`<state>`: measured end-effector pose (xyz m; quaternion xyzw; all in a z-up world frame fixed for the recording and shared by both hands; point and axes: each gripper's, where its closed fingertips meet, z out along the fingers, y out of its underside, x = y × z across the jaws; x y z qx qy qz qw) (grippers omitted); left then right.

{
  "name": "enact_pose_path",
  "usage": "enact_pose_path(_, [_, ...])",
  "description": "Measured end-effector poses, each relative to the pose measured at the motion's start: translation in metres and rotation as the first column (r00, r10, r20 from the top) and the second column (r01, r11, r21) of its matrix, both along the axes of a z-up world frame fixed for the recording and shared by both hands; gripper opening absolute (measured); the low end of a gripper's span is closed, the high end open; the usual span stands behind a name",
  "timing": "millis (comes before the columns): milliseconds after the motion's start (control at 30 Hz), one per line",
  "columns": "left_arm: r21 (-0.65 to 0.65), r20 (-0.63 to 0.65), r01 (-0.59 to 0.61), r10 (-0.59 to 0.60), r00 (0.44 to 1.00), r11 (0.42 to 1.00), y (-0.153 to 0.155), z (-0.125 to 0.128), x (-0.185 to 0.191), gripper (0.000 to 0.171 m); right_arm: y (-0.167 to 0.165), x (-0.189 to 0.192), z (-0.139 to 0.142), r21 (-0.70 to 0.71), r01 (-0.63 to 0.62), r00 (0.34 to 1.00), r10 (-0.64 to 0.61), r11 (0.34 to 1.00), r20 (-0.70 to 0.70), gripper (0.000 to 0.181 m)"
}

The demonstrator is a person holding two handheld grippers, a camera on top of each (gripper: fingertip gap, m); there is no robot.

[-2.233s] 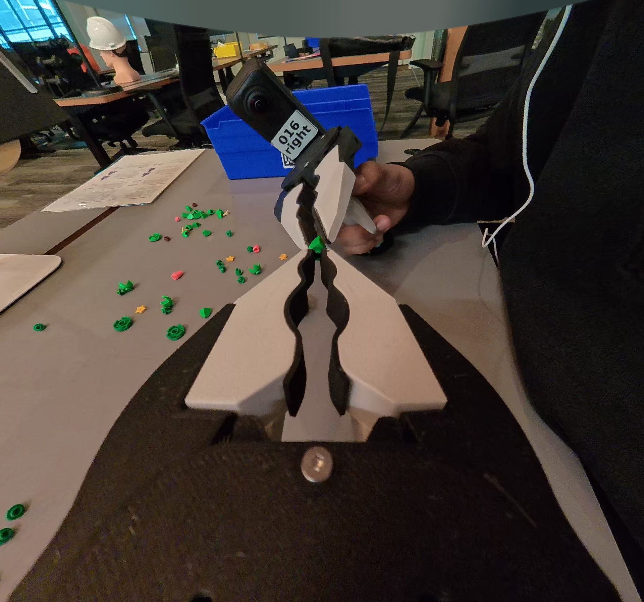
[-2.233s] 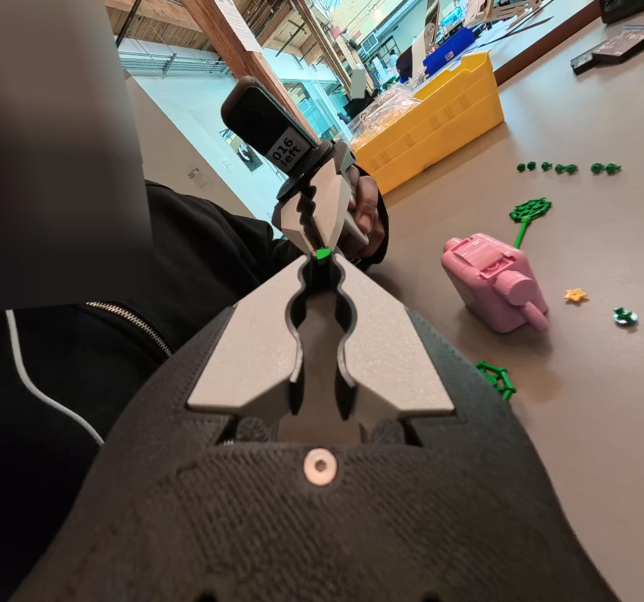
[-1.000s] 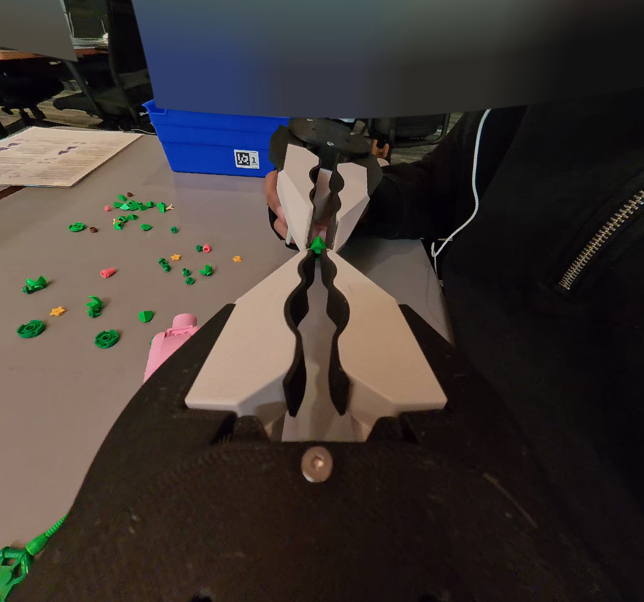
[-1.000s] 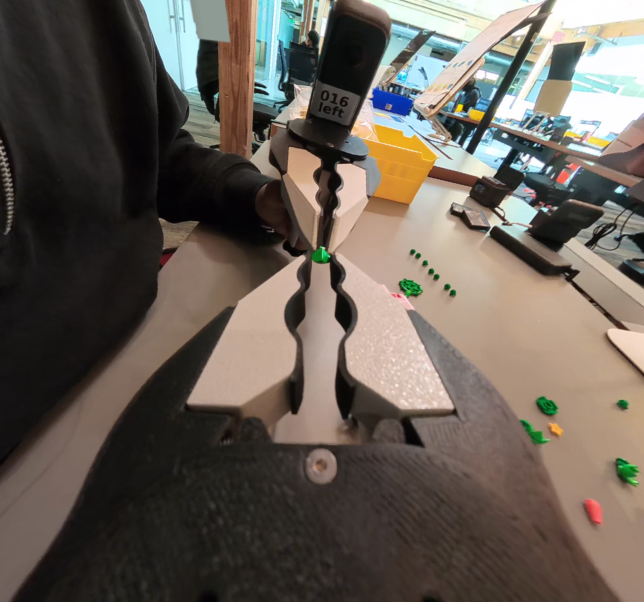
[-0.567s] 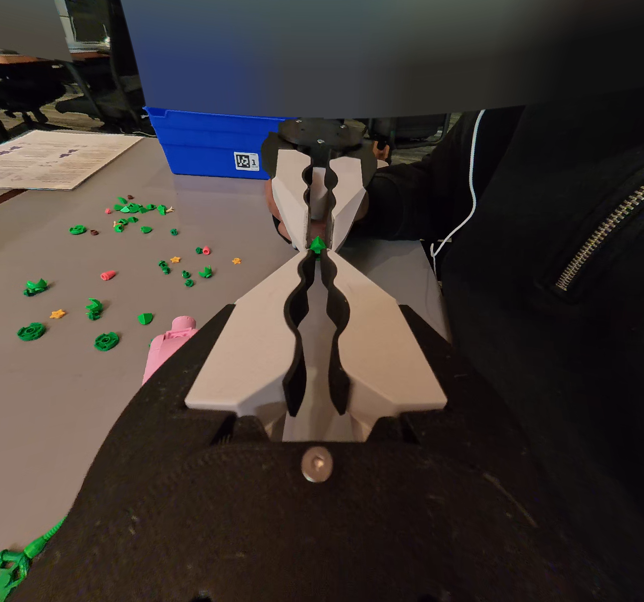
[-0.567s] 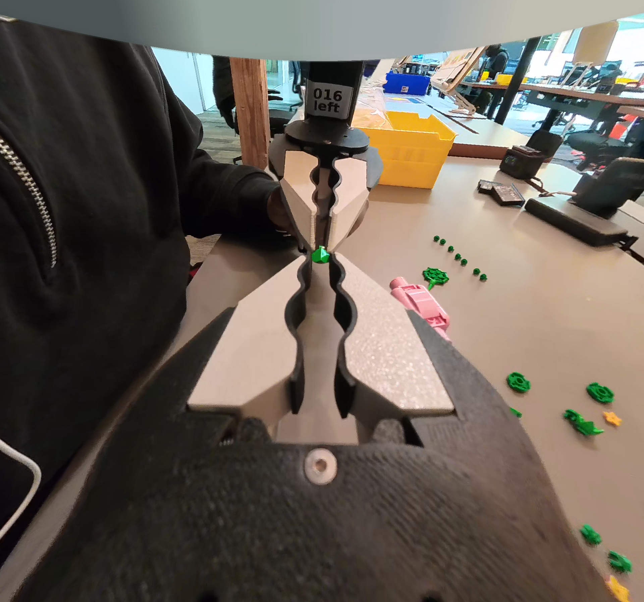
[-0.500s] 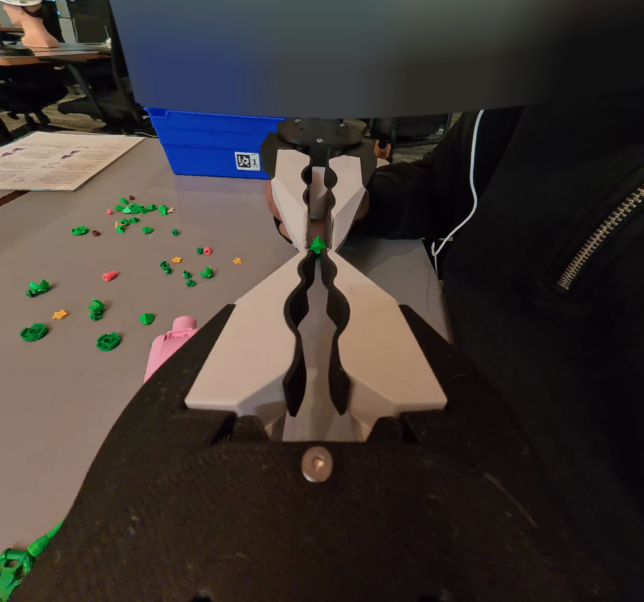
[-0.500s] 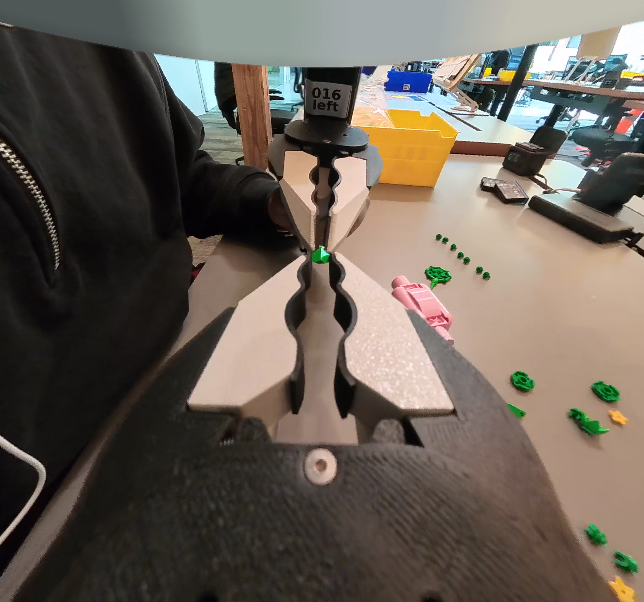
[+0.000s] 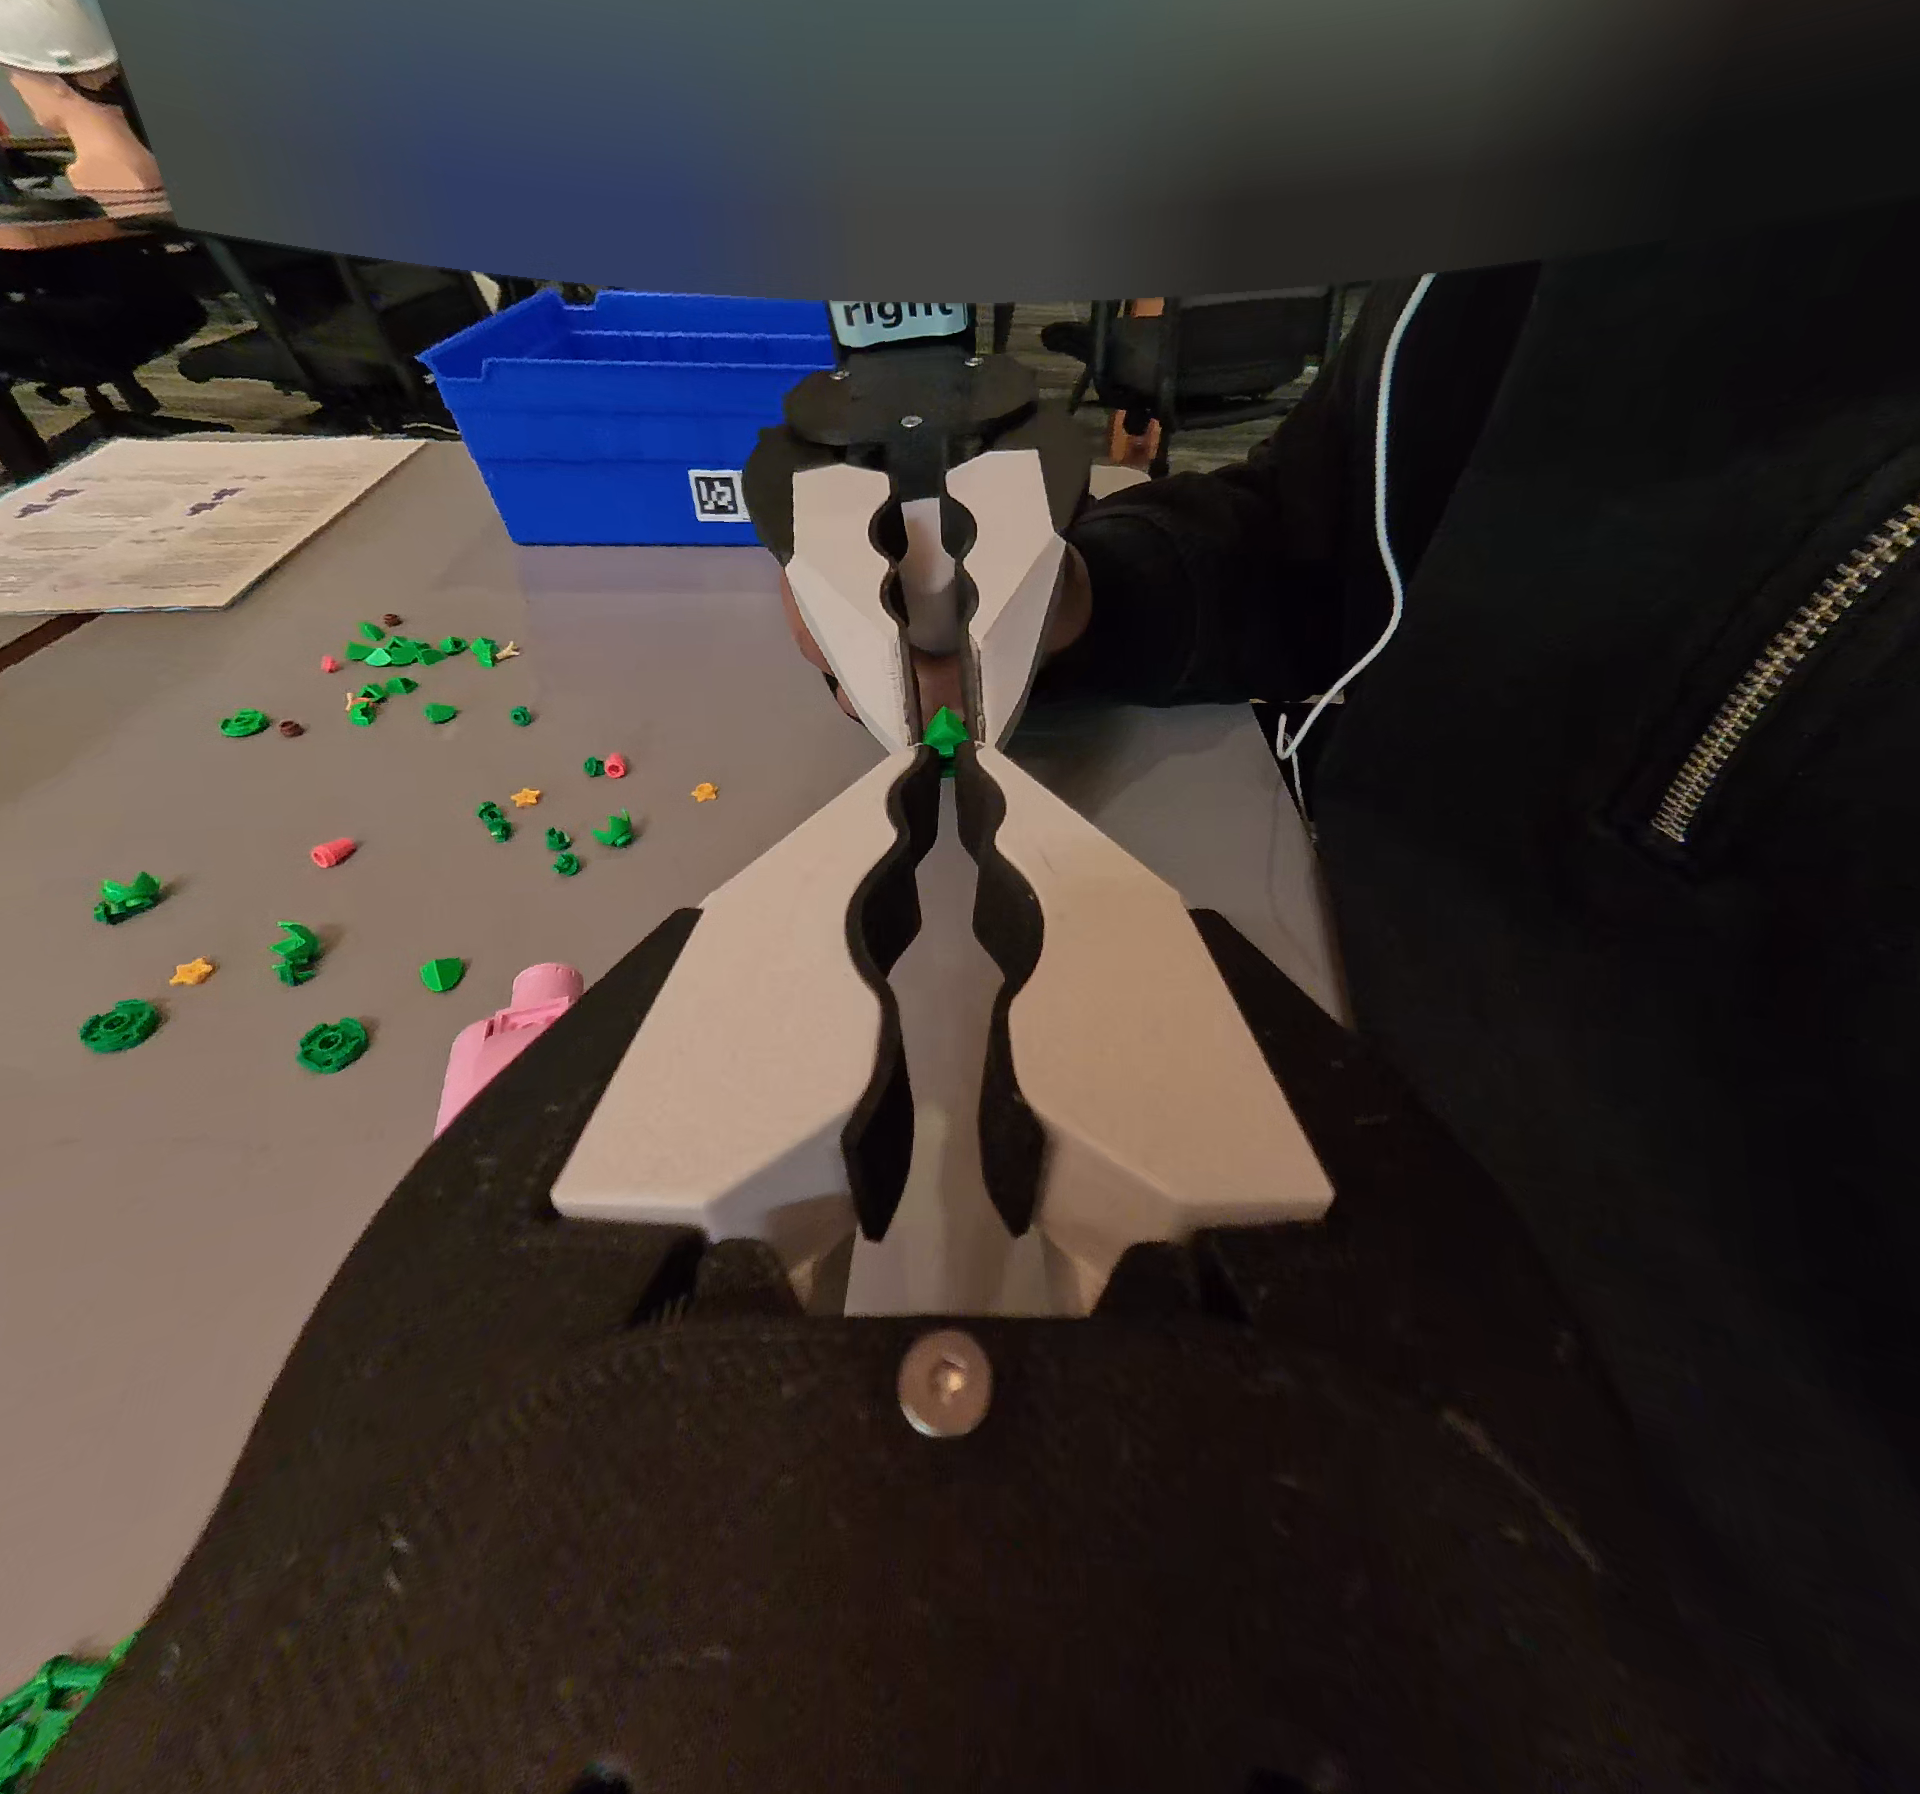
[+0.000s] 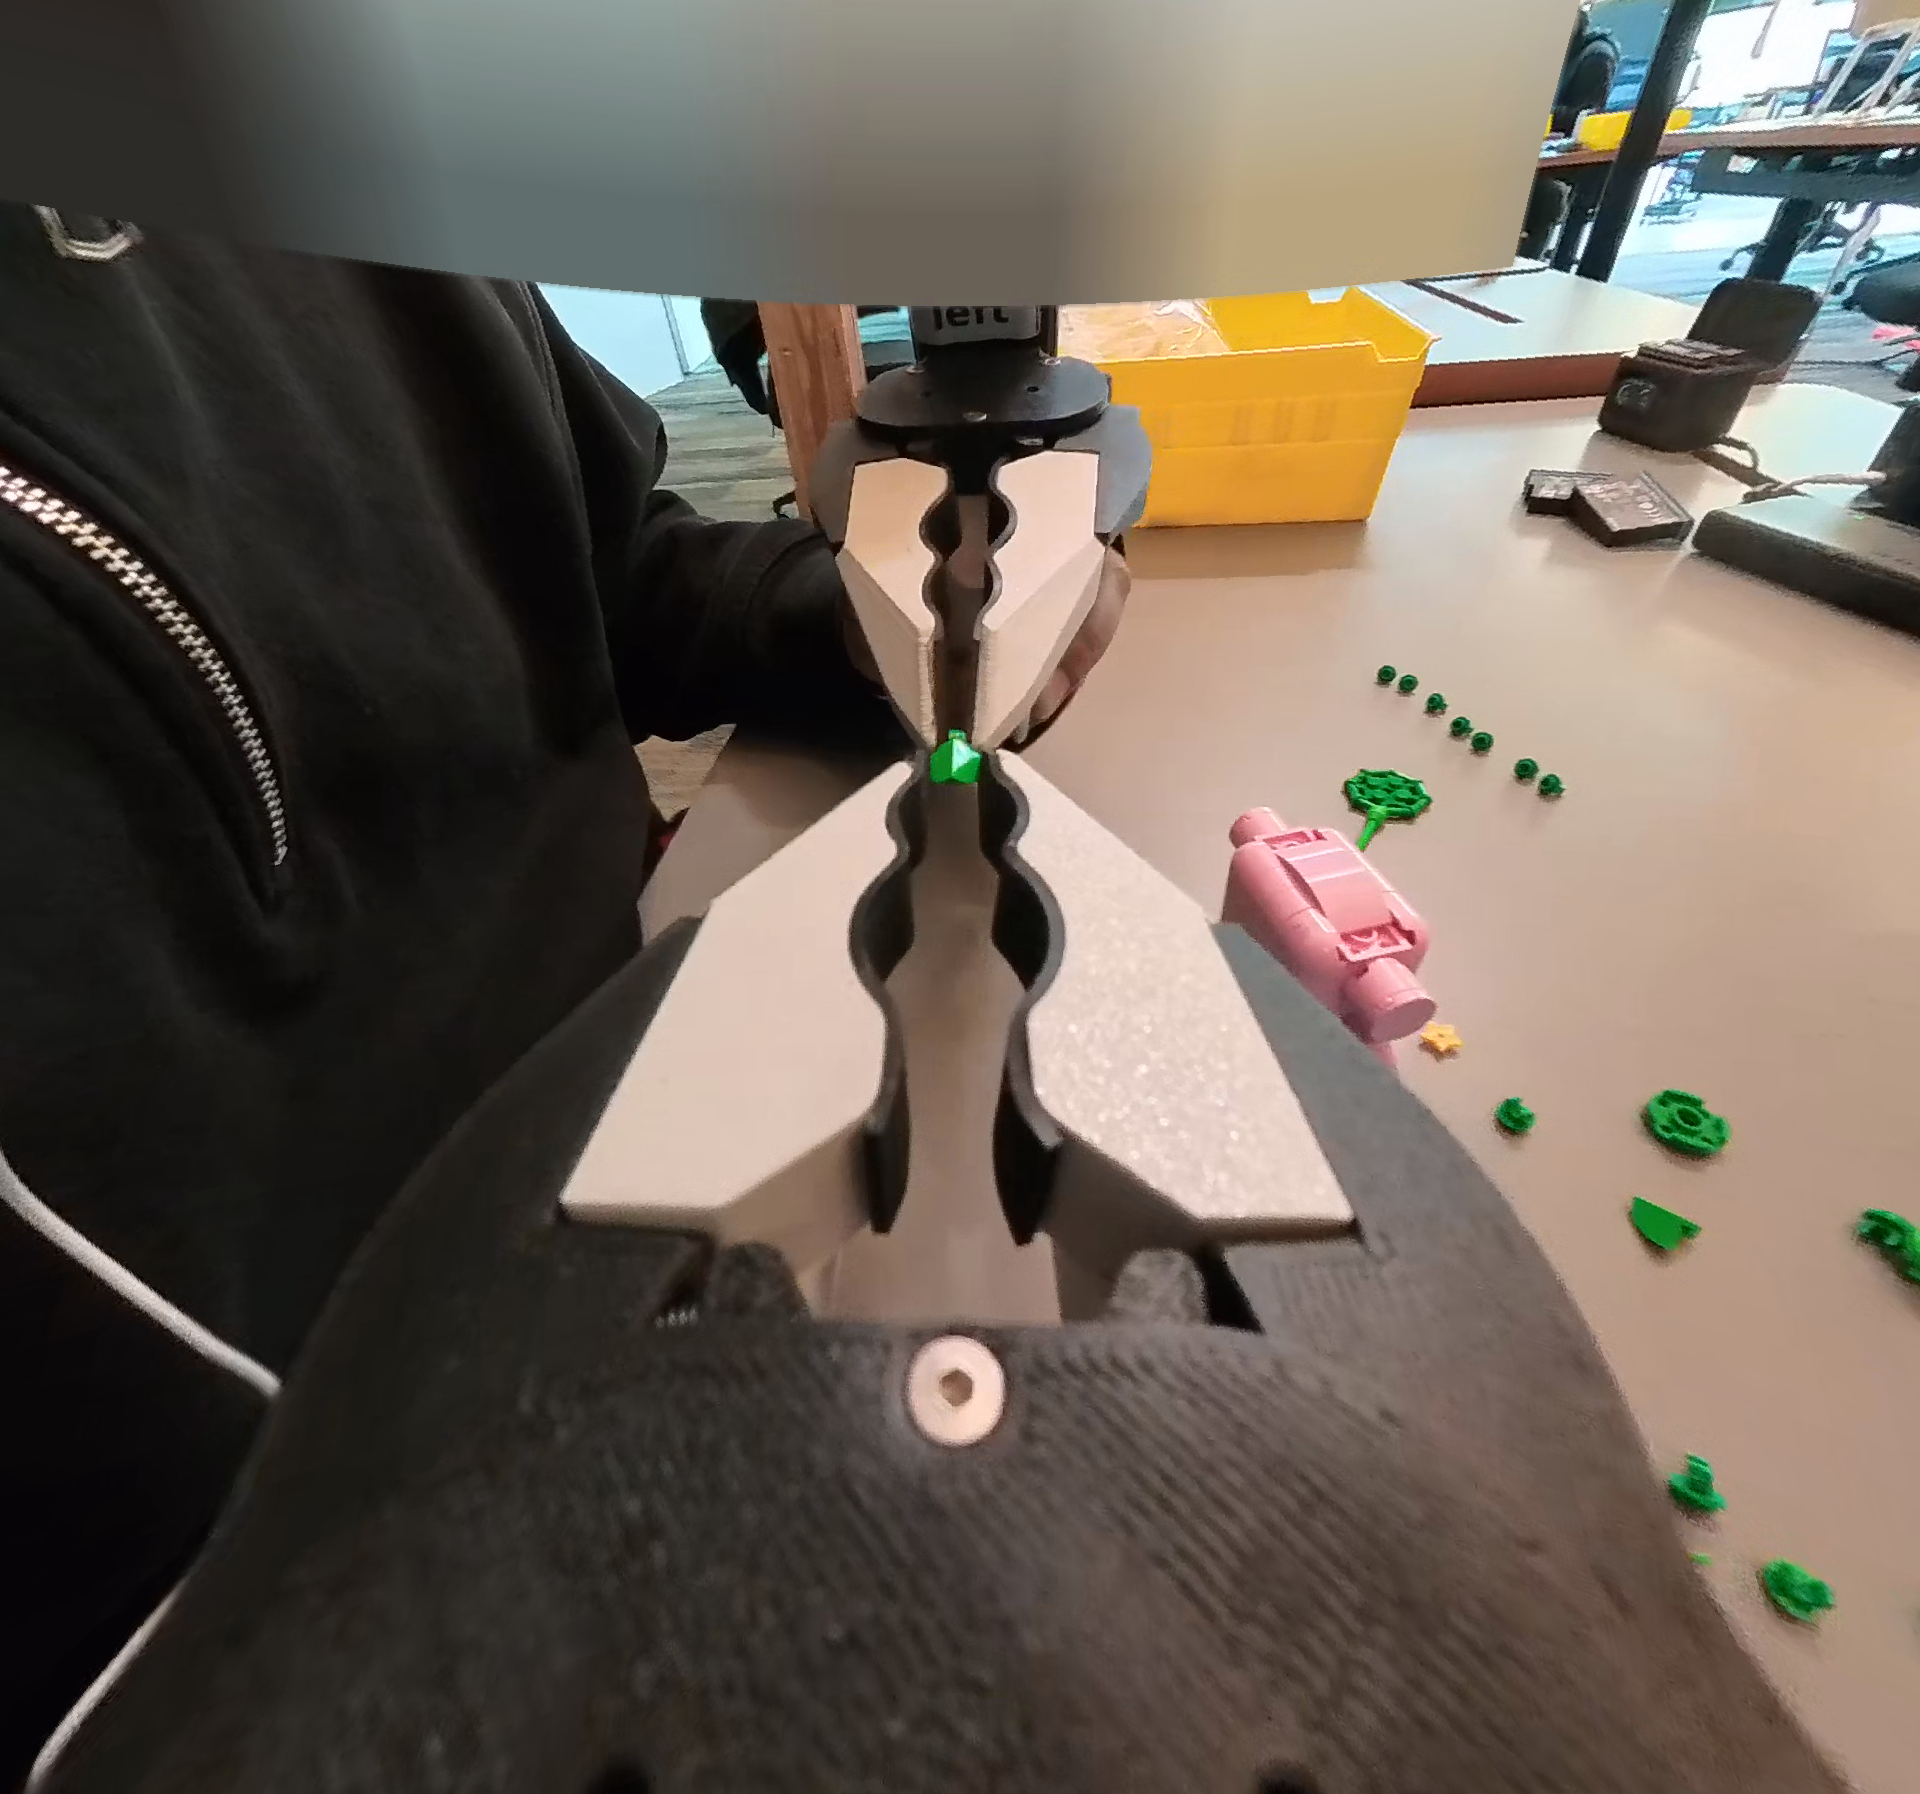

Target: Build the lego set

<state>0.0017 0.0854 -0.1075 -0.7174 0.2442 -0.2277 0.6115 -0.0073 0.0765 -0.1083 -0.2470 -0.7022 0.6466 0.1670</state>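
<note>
My left gripper (image 9: 943,765) and my right gripper (image 10: 954,780) meet tip to tip in the air above the table's near edge, facing each other. A small green lego piece (image 9: 943,731) is pinched where the tips meet, and it also shows in the right wrist view (image 10: 954,762). Both grippers are shut on it, the right on its wider cone-like part and the left on its narrow end. I cannot tell if it is one piece or two joined. The right gripper's fingers (image 9: 852,622) and the left gripper's fingers (image 10: 883,601) show opposite.
A pink lego body (image 10: 1325,913) lies on the grey table (image 10: 1558,601). Loose green, orange and red pieces (image 9: 312,955) lie scattered. A blue bin (image 9: 613,414), a paper sheet (image 9: 177,518) and a yellow bin (image 10: 1268,414) stand behind. The person's black jacket (image 9: 1662,809) is close.
Both grippers have turned from tilted to facing each other straight on, staying tip to tip on the green piece. In the last half second they have barely moved.
</note>
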Motion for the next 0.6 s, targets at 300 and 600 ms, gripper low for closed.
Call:
enact_pose_path(300, [0.018, -0.040, -0.007, 0.008, 0.999, 1.000, -0.0009, 0.0000, 0.0018, 0.000, -0.0015, 0.0016, 0.0005, -0.057, -0.033, 0.998, 0.036, 0.998, 0.054, 0.007])
enact_pose_path(600, [0.016, -0.023, -0.019, 0.019, 1.000, 1.000, -0.0007, 0.0018, -0.0035, 0.000, -0.0006, -0.0038, 0.0021, -0.064, -0.002, 1.000, 0.000, 0.998, -0.027, 0.008])
